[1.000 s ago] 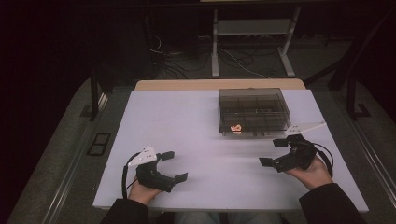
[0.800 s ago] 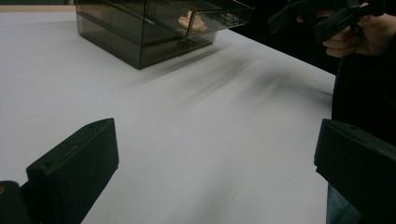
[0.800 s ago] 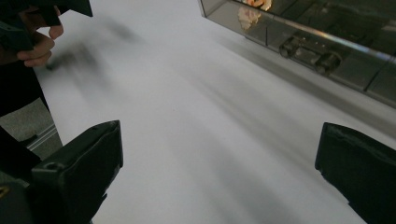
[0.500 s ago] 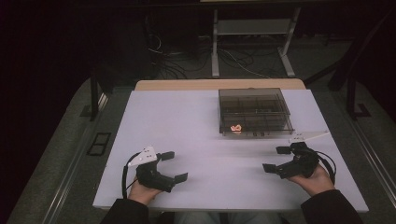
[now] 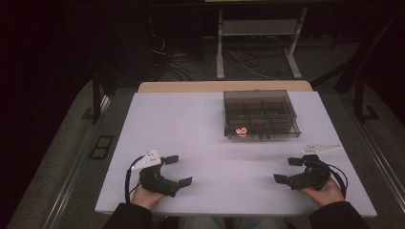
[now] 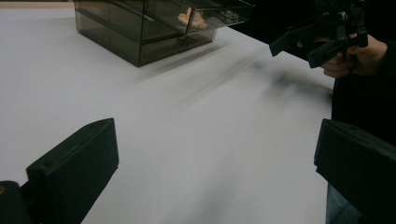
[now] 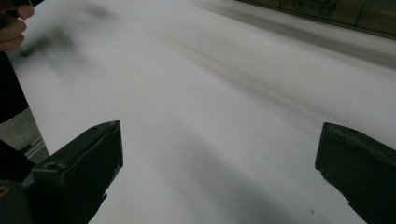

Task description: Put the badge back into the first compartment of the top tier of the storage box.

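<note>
From the high view we see both: left gripper (image 5: pixel 177 170) and right gripper (image 5: pixel 288 169), jaws spread wide, empty, near table (image 5: pixel 200 129) front edge. Left gripper view adds an orange piece (image 6: pixel 192 17) in the smoky divided box (image 6: pixel 140 32); other compartments' contents unclear. Right gripper view blurred, box (image 7: pixel 327 11) cut off.

A plain white counter (image 5: pixel 210 138) with a tan wooden strip along its far edge. On it stands a smoky grey, see-through box (image 5: pixel 260 113) holding a small orange and pale piece (image 5: pixel 241 130). The left gripper (image 5: pixel 177 170) and right gripper (image 5: pixel 287 169) are black, each topped by a light grey plate. The floor (image 5: pixel 57 162) is dull grey, the background black.
</note>
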